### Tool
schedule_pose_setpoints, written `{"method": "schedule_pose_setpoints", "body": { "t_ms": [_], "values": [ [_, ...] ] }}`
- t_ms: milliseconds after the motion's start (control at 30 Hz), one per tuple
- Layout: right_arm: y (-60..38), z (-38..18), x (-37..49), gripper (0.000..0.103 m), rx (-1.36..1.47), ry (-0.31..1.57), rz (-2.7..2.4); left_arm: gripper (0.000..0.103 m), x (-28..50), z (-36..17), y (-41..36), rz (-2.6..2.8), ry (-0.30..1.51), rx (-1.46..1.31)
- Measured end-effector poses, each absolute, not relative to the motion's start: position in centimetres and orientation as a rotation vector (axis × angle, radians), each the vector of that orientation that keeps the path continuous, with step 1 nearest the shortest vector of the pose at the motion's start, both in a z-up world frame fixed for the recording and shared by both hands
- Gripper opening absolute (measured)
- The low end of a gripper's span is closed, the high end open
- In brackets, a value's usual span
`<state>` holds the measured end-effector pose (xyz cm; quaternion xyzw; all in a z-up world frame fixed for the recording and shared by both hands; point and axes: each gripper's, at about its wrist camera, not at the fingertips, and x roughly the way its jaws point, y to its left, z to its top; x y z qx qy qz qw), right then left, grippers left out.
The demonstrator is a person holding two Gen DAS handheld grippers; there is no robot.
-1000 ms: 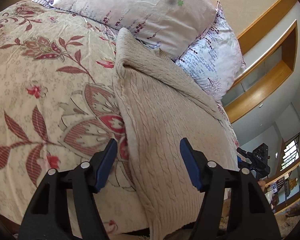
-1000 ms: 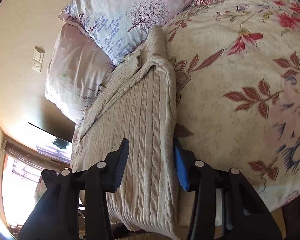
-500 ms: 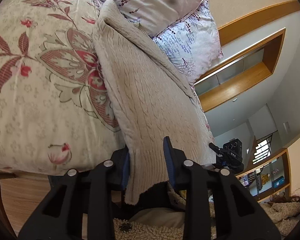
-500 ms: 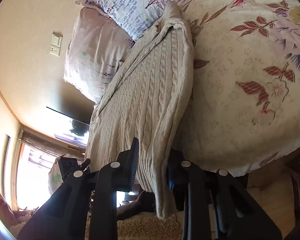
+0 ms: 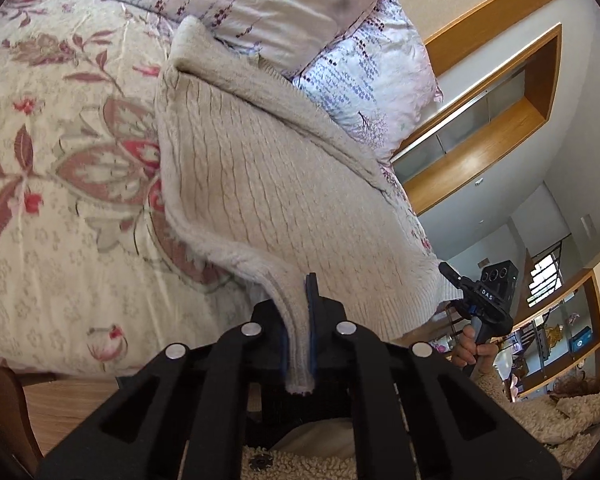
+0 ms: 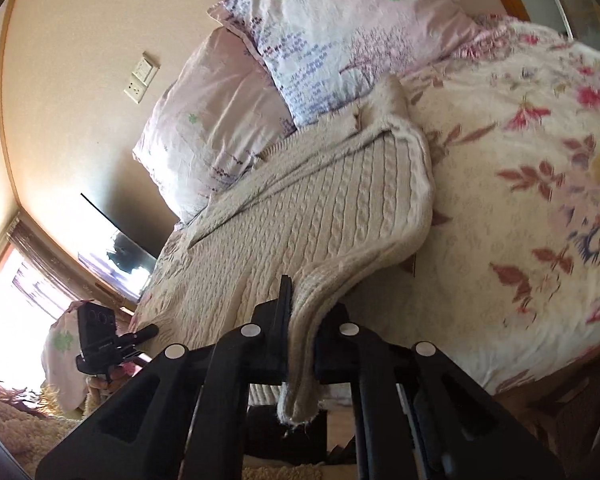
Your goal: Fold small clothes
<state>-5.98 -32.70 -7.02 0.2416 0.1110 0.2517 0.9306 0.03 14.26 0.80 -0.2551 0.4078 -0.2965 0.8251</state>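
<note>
A cream cable-knit sweater (image 5: 268,184) lies on the floral bedspread (image 5: 60,208), its far end by the pillows. My left gripper (image 5: 298,320) is shut on the sweater's near hem corner, which hangs out below the blue pads. In the right wrist view the same sweater (image 6: 308,220) stretches toward the pillows. My right gripper (image 6: 300,328) is shut on the other hem corner, whose frayed end dangles beneath the fingers. The right gripper (image 5: 456,280) shows at the sweater's right edge in the left wrist view, held by a hand (image 5: 470,350). The left gripper (image 6: 148,332) appears low left in the right wrist view.
Two pale patterned pillows (image 5: 260,8) sit at the head of the bed, against a beige wall with a switch plate (image 6: 142,76). A wooden wall niche (image 5: 496,120) and shelves (image 5: 572,336) are on the right. Wood floor (image 5: 60,404) and a fleecy garment (image 5: 300,464) lie below the bed edge.
Both grippers closed from open onto the sweater's near hem corners. Both pulled back toward the bed's edge, and the hem now lifts off the bedspread.
</note>
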Motion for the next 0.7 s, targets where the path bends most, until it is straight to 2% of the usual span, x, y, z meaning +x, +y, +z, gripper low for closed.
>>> {"method": "schedule_pose_setpoints", "body": {
  "t_ms": [333,700],
  "values": [
    [-32.5,-0.8,-5.4,0.007,0.333,-0.032,0.299,0.006,6.2,7.0,17.3,-0.478,0.650,-0.550],
    [-31.5,3.5,-1.1,0.007,0.268,-0.068,0.202,0.006,12.6,8.9,16.1,-0.390,0.618,-0.470]
  ]
}}
